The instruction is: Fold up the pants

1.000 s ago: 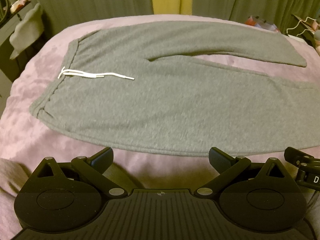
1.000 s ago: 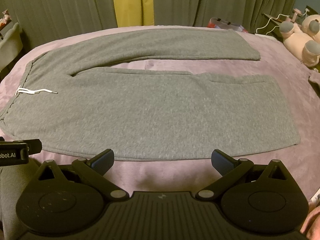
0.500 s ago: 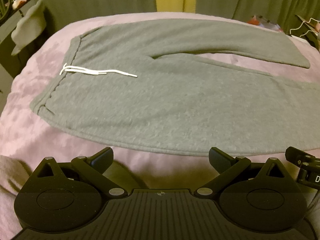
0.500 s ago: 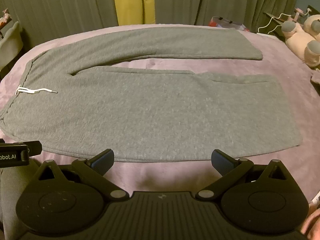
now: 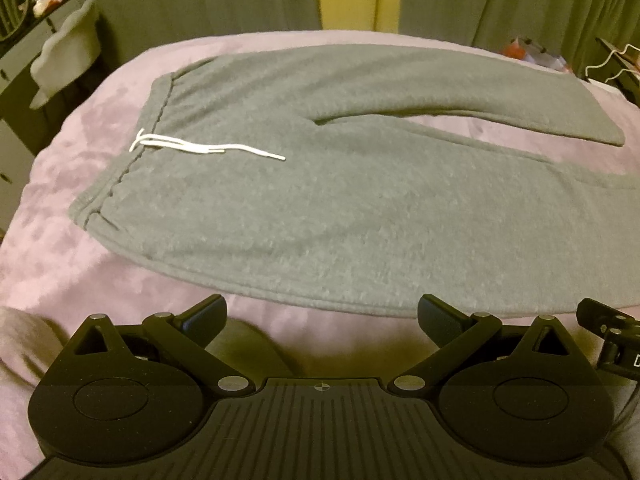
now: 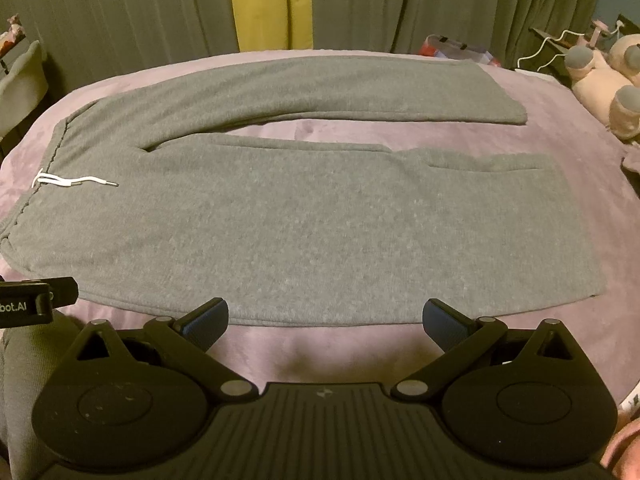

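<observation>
Grey sweatpants (image 5: 340, 200) (image 6: 288, 224) lie flat on a pink bedspread (image 5: 60, 208) (image 6: 580, 152), waistband to the left, both legs stretched to the right with a gap between them. A white drawstring (image 5: 200, 146) (image 6: 68, 181) rests on the front near the waistband. My left gripper (image 5: 322, 318) hovers open just short of the pants' near edge, close to the waist end. My right gripper (image 6: 325, 322) is open too, at the near edge of the near leg. Neither holds anything.
Green curtains with a yellow strip (image 6: 268, 4) hang behind the bed. Plush toys (image 6: 600, 76) sit at the right edge of the bed. A pale chair (image 5: 68, 52) stands at the left. A box (image 6: 456, 50) lies behind the bed.
Both grippers have crept slightly forward and the left view has shifted a little left along the pants. The pants lie unchanged.
</observation>
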A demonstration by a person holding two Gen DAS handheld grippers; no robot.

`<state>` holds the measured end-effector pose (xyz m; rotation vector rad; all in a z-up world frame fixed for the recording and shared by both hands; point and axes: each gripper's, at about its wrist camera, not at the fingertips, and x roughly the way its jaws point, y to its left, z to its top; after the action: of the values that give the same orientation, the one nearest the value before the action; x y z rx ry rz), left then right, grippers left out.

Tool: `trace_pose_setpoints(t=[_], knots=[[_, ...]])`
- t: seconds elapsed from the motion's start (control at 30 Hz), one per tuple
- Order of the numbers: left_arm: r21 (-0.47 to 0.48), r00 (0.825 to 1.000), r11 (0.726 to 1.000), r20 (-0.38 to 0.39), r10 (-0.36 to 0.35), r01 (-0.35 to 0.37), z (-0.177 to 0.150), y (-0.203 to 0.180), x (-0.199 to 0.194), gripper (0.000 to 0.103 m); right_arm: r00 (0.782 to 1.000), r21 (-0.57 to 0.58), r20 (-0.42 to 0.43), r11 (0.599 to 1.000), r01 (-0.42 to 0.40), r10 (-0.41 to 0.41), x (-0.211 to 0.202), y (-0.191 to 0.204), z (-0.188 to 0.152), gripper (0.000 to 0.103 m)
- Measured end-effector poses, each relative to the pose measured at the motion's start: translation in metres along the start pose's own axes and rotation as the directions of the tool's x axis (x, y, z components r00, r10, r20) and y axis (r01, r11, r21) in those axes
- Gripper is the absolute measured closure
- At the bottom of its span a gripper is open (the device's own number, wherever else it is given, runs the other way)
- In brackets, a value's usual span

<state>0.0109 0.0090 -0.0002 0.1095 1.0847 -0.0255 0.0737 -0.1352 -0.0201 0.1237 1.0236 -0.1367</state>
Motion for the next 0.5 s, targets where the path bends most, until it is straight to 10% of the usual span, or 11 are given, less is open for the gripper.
trace_pose_setpoints(t=[0.5], knots=[[-0.063,1.0,0.998,0.02,0.008,-0.006,0.028,0.015,0.005,0.0,0.999,0.032,0.04,0.999,-0.018,0.017,-0.001,-0.011,0.014,0.0]])
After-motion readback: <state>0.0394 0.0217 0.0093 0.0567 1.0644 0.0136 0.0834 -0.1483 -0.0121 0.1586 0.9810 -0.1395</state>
